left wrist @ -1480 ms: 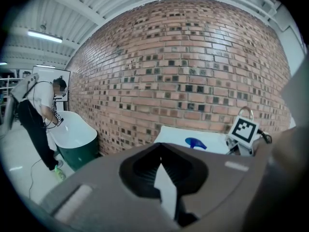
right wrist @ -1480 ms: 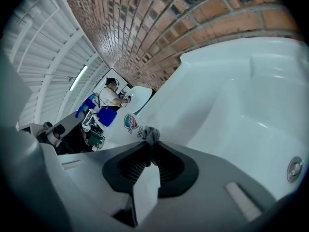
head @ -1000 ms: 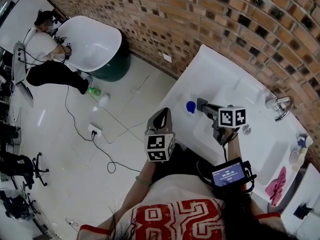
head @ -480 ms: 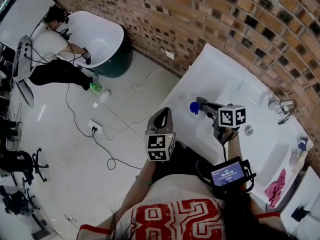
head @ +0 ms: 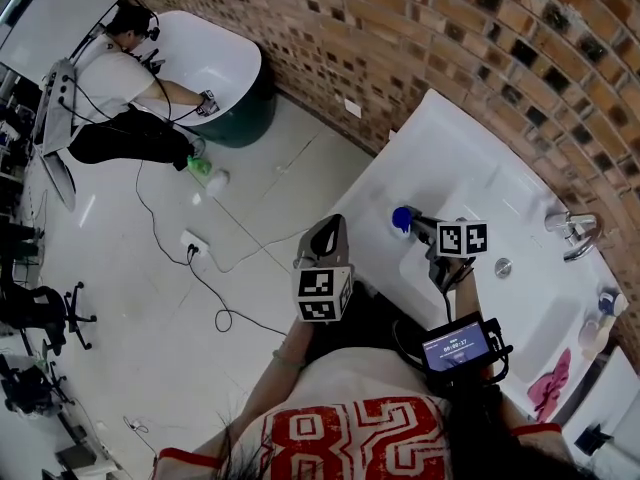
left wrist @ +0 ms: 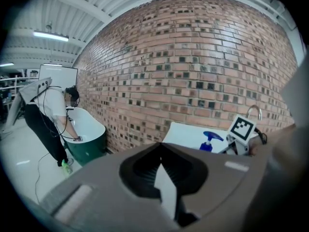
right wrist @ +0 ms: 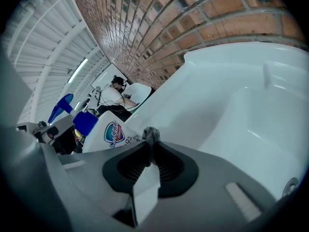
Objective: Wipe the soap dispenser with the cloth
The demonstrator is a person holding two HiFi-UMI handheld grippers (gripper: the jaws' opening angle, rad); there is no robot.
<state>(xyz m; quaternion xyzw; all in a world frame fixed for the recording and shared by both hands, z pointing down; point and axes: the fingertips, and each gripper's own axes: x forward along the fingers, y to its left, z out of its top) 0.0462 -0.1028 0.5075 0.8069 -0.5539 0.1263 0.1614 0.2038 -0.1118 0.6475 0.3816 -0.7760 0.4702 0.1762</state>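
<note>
While the right gripper (right wrist: 150,145) pinches a grey tuft of cloth (right wrist: 151,134) in closed jaws, the soap dispenser (right wrist: 107,132) stands just to its left on the washbasin (right wrist: 251,120) rim, about touching the cloth; the left gripper (left wrist: 161,149), closed on nothing, hangs well back, and the bowl looks empty

The left tool (left wrist: 160,147) has its jaws closed together, with nothing between them. Beyond their tip runs a curved brick wall (left wrist: 193,57). At the left, a person (left wrist: 50,115) bends over a white tub (left wrist: 88,125) with a dark green base. At the right, on the white tabletop (left wrist: 186,132), the blue pump of the soap dispenser (left wrist: 208,140) shows just beside the right tool's marker cube (left wrist: 241,127). A faucet (left wrist: 254,111) arches behind the cube.
</note>
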